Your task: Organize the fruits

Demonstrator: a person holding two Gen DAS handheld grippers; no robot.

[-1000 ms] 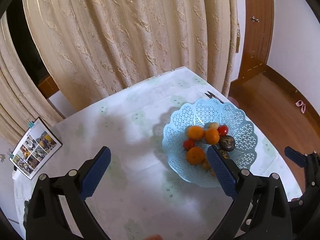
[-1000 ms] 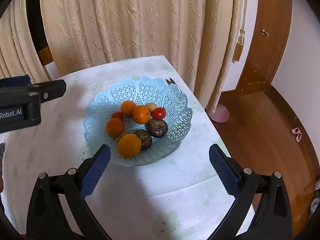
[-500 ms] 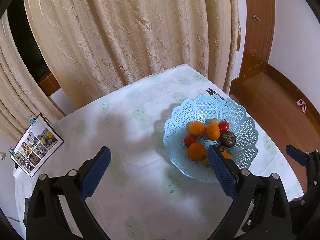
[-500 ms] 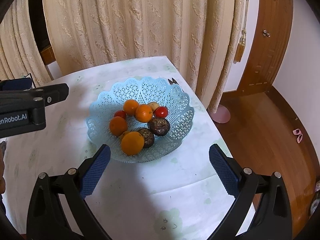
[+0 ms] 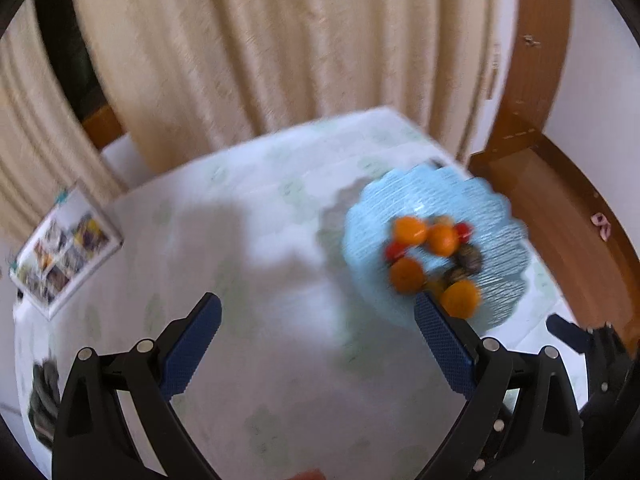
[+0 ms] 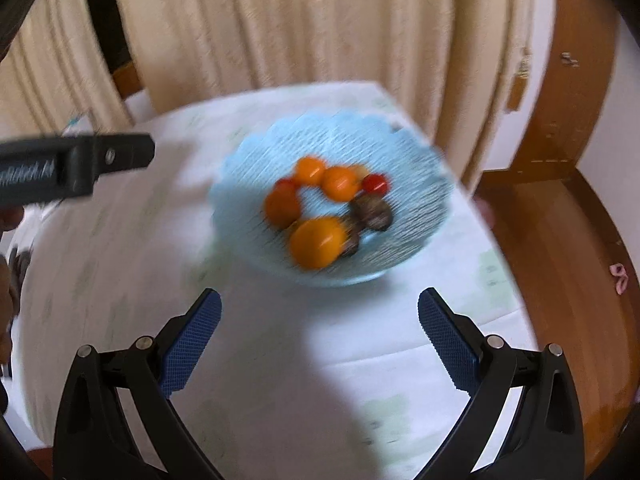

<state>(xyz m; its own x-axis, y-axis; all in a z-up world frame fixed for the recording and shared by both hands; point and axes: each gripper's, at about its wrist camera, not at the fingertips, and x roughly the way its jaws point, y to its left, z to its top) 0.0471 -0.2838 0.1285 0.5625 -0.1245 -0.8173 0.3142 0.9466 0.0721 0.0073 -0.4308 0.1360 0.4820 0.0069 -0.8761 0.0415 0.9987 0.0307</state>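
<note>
A light blue lattice fruit basket (image 6: pixel 416 152) stands on the white table, also in the left wrist view (image 5: pixel 492 216) at the right. It holds several oranges (image 6: pixel 316 242), small red tomatoes (image 6: pixel 375 183) and dark brown fruits (image 6: pixel 374 212). My right gripper (image 6: pixel 319 316) is open and empty, just short of the basket's near rim. My left gripper (image 5: pixel 317 316) is open and empty over bare table to the left of the basket; its right finger (image 5: pixel 440 336) overlaps the basket's near edge in view. Both views are blurred.
The table (image 5: pixel 248 240) has a white cloth with pale green prints. A photo card (image 5: pixel 64 248) stands at its far left edge. A dark object (image 5: pixel 44 396) lies at the left. Beige curtains (image 5: pixel 280 48) hang behind; wooden floor (image 6: pixel 560 264) lies beyond the right edge.
Both grippers have drawn back and lifted a little from the table, so more table shows. Both views are now motion-blurred. The jaws stay open and the fruit has not moved.
</note>
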